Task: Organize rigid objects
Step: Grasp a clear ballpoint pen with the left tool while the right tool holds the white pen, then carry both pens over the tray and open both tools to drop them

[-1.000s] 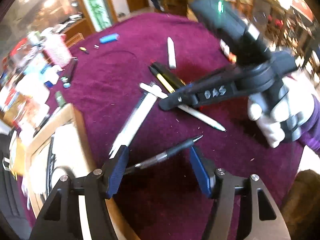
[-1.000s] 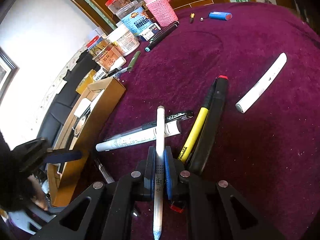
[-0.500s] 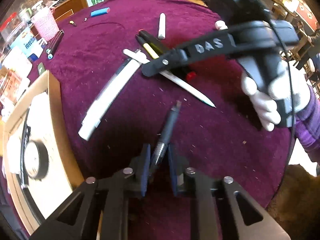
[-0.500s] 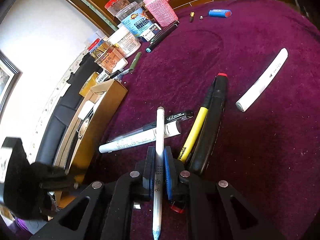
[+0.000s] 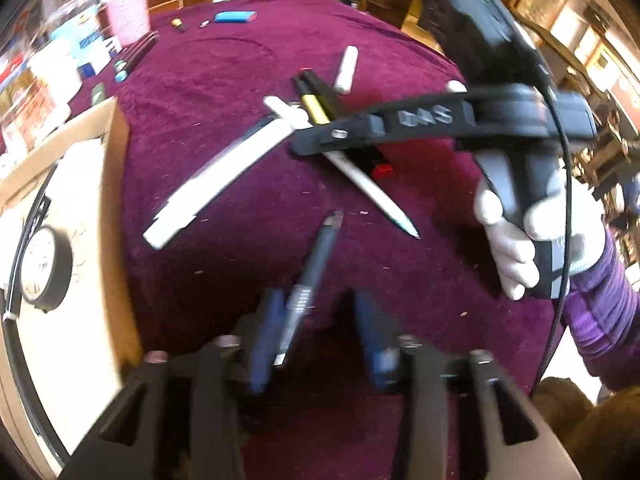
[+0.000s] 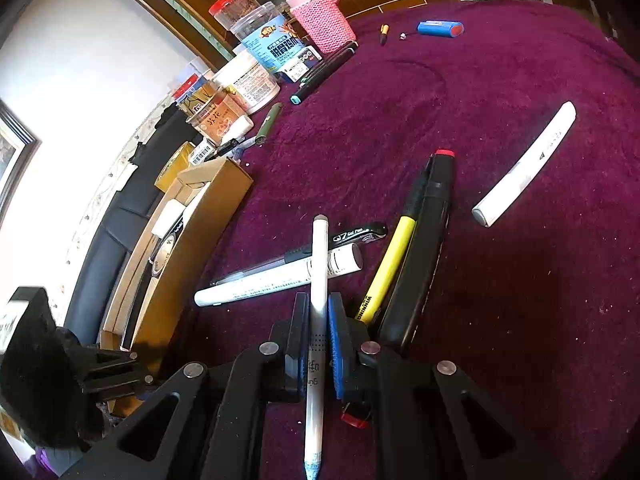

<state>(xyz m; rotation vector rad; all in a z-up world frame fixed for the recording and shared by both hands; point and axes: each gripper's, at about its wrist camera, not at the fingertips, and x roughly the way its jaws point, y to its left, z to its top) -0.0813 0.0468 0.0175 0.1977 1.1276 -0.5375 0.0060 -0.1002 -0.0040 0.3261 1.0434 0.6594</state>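
A purple plush cloth (image 6: 520, 80) covered the table, with jars (image 6: 256, 52) and a pink knitted cup (image 6: 322, 20) crowded along its far edge and an open cardboard box (image 6: 200, 224) at the side. The right tool (image 6: 319, 332) was clamped on a slim white pen (image 6: 319, 264), which ran between its blue pads and crossed over a white marker (image 6: 276, 280) lying on the cloth. Just beside them lay a yellow pen (image 6: 390, 264) and a black marker (image 6: 428, 248) side by side, and another white marker (image 6: 528, 160) lay apart, farther right. In the blurred left wrist view, the left tool (image 5: 320, 336) stood with its fingers apart; a dark pen (image 5: 316, 256) lay against the left pad, its tip pointing away over the cloth, with a gap to the other pad.
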